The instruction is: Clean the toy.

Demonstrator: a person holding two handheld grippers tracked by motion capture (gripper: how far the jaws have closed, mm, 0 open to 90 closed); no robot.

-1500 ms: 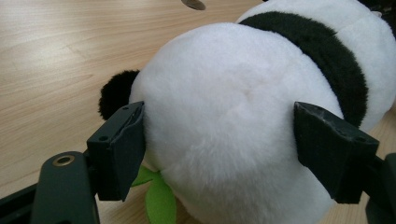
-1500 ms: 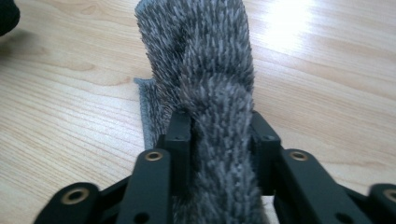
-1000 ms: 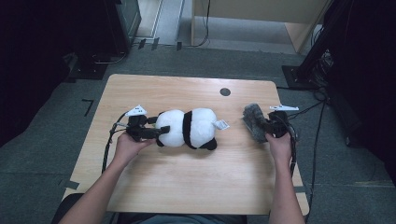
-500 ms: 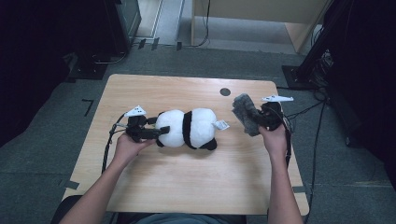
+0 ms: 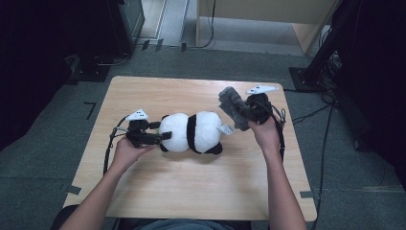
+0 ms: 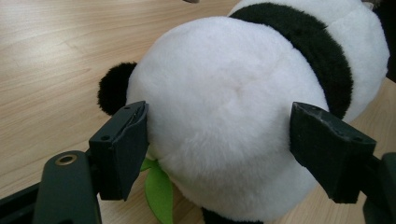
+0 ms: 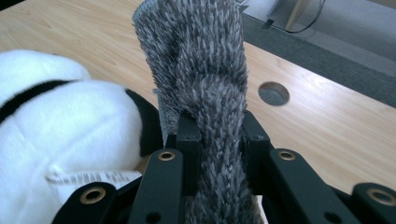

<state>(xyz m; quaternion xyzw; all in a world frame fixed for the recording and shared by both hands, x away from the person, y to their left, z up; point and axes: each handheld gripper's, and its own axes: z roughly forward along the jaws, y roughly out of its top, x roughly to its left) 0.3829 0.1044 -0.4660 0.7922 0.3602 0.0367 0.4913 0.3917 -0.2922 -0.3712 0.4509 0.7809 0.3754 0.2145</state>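
Observation:
A black-and-white plush panda [image 5: 191, 132] lies on its side in the middle of the wooden table [image 5: 191, 191]. My left gripper [image 5: 161, 132] grips its white left end, both pads pressed into the fur [image 6: 224, 116], and the jaws have just closed a little further on it. A green felt leaf [image 6: 159, 191] pokes out under the plush. My right gripper [image 5: 246, 112] is raised above the table right of the panda, shut on a shaggy grey cloth [image 5: 232, 108] that stands up between its jaws [image 7: 196, 60]. The panda's white label [image 7: 88, 179] lies just below.
A round cable hole [image 7: 273, 93] sits in the tabletop beyond the cloth. Cables [image 5: 311, 115] trail off the table's right edge to dark stands [image 5: 330, 62] on the floor. A dark cabinet [image 5: 124, 24] and a wooden unit [image 5: 258, 19] stand behind the table.
My right gripper has risen with the grey cloth and moved away from me and slightly left, toward the panda's tail end. The left gripper and the panda have stayed put.

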